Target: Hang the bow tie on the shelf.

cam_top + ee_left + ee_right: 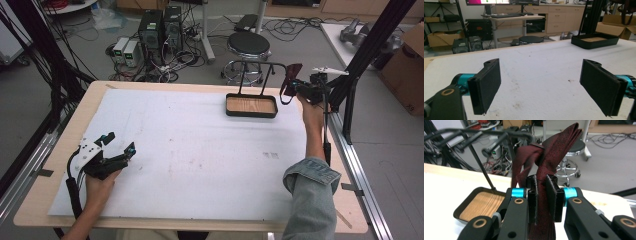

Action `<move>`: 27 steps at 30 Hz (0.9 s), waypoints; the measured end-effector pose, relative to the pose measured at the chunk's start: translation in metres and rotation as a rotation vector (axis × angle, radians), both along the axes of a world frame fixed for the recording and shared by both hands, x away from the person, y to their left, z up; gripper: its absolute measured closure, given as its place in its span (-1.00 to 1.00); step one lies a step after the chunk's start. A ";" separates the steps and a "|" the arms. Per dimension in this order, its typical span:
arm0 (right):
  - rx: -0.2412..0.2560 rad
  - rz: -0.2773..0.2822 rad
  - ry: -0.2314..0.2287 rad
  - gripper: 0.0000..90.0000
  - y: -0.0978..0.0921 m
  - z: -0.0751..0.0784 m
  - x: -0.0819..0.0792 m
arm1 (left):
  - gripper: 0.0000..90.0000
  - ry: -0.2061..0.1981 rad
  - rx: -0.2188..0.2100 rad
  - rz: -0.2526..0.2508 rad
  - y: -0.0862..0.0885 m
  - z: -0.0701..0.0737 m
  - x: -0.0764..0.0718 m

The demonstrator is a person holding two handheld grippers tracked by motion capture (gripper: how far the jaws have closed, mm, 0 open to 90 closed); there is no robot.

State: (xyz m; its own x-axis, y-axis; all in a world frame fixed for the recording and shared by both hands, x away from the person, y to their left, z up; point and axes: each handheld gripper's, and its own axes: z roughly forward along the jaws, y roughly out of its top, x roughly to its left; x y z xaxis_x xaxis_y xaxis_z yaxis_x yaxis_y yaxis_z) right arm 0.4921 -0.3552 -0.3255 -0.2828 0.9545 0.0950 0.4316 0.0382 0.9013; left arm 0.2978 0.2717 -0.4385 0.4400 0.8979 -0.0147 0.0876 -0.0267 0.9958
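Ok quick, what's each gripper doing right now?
Left gripper: open, empty, low over the table.
Right gripper: shut on the dark red necktie by the stand's rail.

Even, soft indoor light; faint shadows; slight blur, bkgd out of focus.

This is looking like a robotics or computer lab. Beyond the far edge of the counter point(60, 120), desktop computer towers point(161, 27) are sitting on the grey floor among tangled cables point(175, 62), with a black stool point(248, 46) just beside them. Farther behind the counter, a desk point(516, 18) is carrying a monitor point(501, 2) and keyboard point(502, 16), and cardboard boxes point(614, 26) are standing to the counter's right.
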 end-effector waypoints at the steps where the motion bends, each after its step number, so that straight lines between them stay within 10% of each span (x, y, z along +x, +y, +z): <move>1: 0.002 -0.001 0.004 0.78 0.001 -0.001 0.000 | -0.61 0.000 0.000 0.000 0.000 0.000 0.000; 12: -0.010 -0.006 -0.073 0.78 0.009 0.012 -0.009 | -0.61 0.000 0.002 0.000 0.000 0.000 0.000; 27: -0.058 -0.010 -0.064 0.71 0.013 0.006 -0.003 | -0.61 0.001 0.004 0.000 0.000 0.000 0.000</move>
State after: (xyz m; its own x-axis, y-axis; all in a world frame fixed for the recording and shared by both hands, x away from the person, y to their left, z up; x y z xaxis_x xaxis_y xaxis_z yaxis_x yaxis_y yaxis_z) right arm 0.4891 -0.3419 -0.3196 -0.2768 0.9607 0.0214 0.3734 0.0870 0.9236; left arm 0.2976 0.2716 -0.4384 0.4396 0.8981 -0.0113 0.0890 -0.0310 0.9955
